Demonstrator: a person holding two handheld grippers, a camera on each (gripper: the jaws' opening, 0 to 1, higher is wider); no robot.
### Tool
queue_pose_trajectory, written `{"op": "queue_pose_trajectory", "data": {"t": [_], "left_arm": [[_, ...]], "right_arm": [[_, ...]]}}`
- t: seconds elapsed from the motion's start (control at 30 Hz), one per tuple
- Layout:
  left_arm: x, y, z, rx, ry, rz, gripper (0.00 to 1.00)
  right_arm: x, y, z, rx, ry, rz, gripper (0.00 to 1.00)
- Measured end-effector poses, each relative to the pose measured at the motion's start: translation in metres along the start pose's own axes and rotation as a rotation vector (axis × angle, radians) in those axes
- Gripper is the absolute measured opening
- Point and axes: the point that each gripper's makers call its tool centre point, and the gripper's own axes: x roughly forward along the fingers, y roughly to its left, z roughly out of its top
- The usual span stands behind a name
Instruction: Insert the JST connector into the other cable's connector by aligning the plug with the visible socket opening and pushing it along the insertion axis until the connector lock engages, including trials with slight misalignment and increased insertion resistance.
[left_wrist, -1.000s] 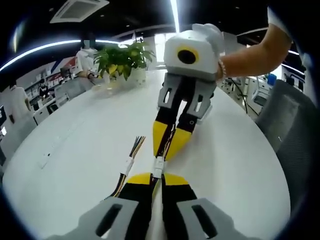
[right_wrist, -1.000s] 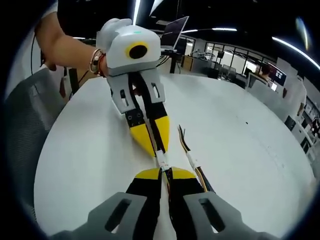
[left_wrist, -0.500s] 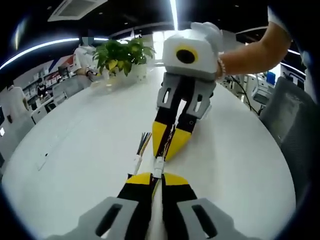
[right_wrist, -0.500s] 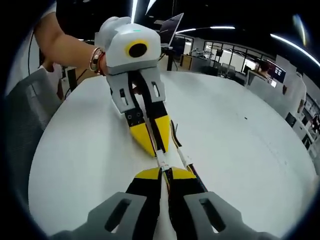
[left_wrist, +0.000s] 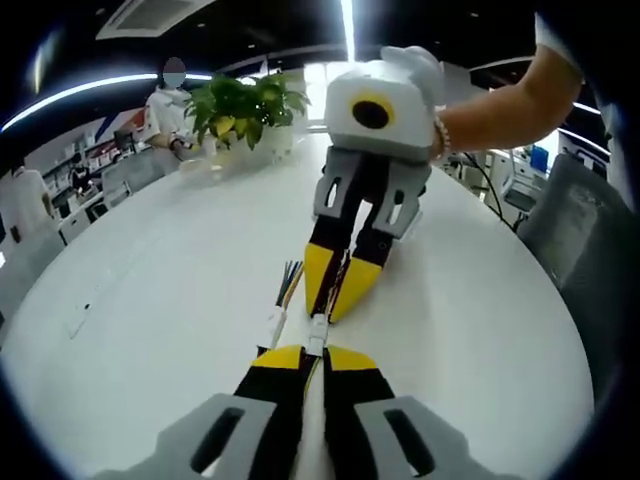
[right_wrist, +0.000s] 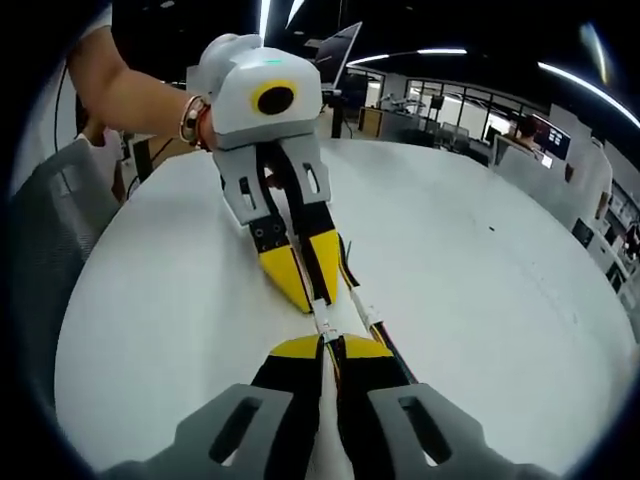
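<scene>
Two tongs meet tip to tip over the white bench in the left gripper view. The left tongs rise from the near edge, jaws pinched narrow on a small white connector with its wires running back between them. The right tongs come down from the far side, a hand behind them, yellow tips closed on the mating end, though the fine joint is too small to read. Just left of the joint lies a spare cable, its white plug and coloured wires flat on the bench, apart from both tongs. A plant stands at the far edge.

From the right gripper view the same meeting shows mirrored. The right tongs sit near, narrow on the connector; the left tongs point down from the far side, likewise closed on their cable end. The spare cable lies just right of the joint, nearly touching the yellow tips.

Judging from this, the step in hand is the insertion itself: plug and socket look lined up and touching or partly seated. Whether the lock has caught cannot be told. The next move calls for a straight push along the shared axis, keeping both ends level and easing any tilt if resistance builds.
</scene>
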Motion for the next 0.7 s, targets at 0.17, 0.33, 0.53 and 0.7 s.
{"op": "queue_pose_trajectory", "data": {"t": [0.17,0.33,0.53,0.7], "left_arm": [[0.0000,-0.0010,0.0003,0.029,0.010,-0.006,0.00],[0.0005,-0.0007,-0.0001,0.024,0.012,-0.015,0.00],[0.0010,-0.0008,-0.0004,0.035,0.012,-0.015,0.01],[0.0012,-0.0004,-0.0009,0.030,0.011,-0.014,0.01]], "right_arm": [[0.0000,-0.0003,-0.0003,0.003,-0.001,0.000,0.03],[0.0002,-0.0004,-0.0007,-0.007,0.000,0.000,0.03],[0.0006,-0.0003,-0.0015,0.006,0.000,-0.005,0.04],[0.0007,0.0003,-0.0019,0.011,-0.010,-0.011,0.04]]}}
